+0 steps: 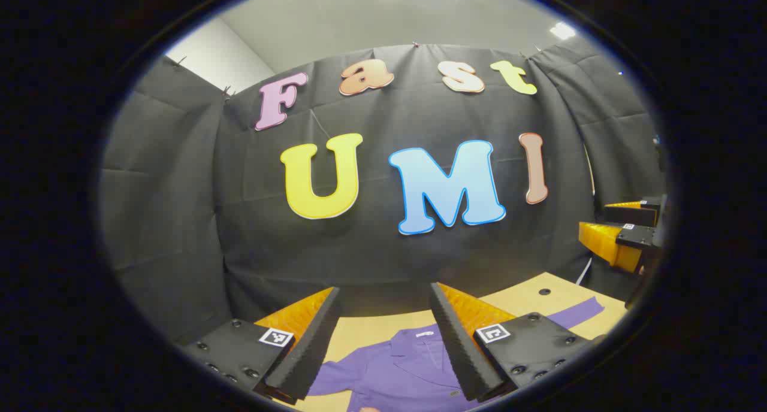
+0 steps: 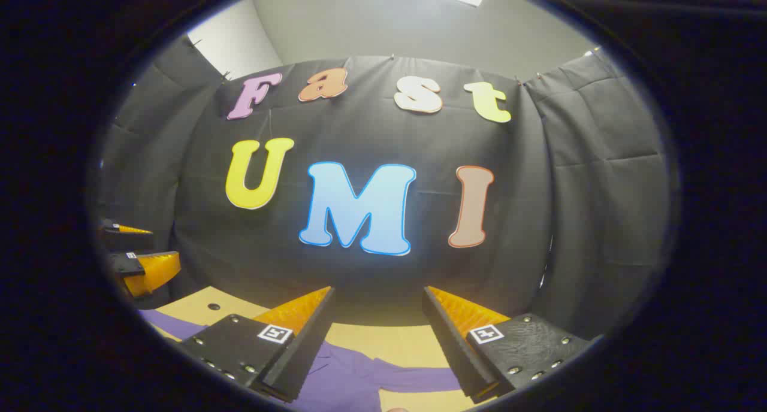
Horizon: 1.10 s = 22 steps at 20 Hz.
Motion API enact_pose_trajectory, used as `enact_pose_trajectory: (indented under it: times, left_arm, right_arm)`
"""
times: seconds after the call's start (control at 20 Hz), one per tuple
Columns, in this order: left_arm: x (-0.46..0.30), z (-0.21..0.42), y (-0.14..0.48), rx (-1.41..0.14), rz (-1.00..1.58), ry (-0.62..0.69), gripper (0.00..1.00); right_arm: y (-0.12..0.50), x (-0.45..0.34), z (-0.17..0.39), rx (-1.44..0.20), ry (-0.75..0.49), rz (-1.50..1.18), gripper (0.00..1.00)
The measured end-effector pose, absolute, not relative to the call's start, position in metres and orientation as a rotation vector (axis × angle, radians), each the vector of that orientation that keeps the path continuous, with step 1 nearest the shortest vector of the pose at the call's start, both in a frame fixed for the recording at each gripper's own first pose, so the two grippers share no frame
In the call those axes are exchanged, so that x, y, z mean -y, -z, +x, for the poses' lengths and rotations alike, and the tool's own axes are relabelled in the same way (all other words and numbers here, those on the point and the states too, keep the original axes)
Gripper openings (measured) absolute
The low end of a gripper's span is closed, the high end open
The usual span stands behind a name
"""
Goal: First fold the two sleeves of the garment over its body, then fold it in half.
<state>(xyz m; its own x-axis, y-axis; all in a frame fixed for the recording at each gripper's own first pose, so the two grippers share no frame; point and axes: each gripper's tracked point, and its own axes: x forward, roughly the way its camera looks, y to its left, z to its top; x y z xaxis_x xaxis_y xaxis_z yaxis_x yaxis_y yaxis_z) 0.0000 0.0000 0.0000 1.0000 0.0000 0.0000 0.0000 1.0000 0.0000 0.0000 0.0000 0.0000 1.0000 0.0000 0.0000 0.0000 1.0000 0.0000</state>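
While held high above the bench (image 1: 371,331), left gripper (image 1: 383,331) found with fingers (image 1: 311,346) spread wide apart, gripping nothing, aimed at the booth's cloth wall (image 1: 180,220). Purple garment (image 1: 389,373) noted lying flat on the bench, below and between those fingers in the left gripper view. Collar (image 1: 419,337) seen toward the wall side of the garment, with a small white tag at the neck. One sleeve (image 1: 578,312) observed stretched out flat from the garment's body, unfolded, reaching toward a small dark hole (image 1: 544,291) in the bench surface. Beyond that sleeve's end, at the edge of the same view, right gripper (image 1: 623,232) seen raised well clear of the garment, fingers parted.

From the right gripper view, left gripper (image 2: 141,250) noted at the far edge, raised above the garment's sleeve (image 2: 165,325), fingers parted. Same dark hole (image 2: 213,307) visible on the bench (image 2: 389,343) just beside that sleeve. Right gripper (image 2: 379,334) found with fingers (image 2: 299,346) likewise wide open and empty, hanging above the garment (image 2: 341,379) without touching it. Other sleeve (image 2: 419,378) observed extending flat from the garment's body beneath the gripper, unfolded. Both sleeves lying out to the sides of the garment; body not folded. Bench surface pale tan around the garment. Pale wall and ceiling (image 2: 359,23) noted above the cloth wall (image 2: 599,220).
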Motion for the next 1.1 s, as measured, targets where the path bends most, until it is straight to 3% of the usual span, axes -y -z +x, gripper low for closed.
enact_pose_trajectory:
  times: [0.05,1.1]
  left_arm:
    - [0.001,0.002,0.000,-0.001,-0.002,-0.002,0.96]
    - [0.004,0.007,0.004,-0.006,0.005,-0.073,0.96]
  right_arm:
    - [0.001,0.001,0.002,-0.004,0.001,0.001,0.92]
    - [0.049,0.037,0.028,-0.112,0.023,0.046,0.92]
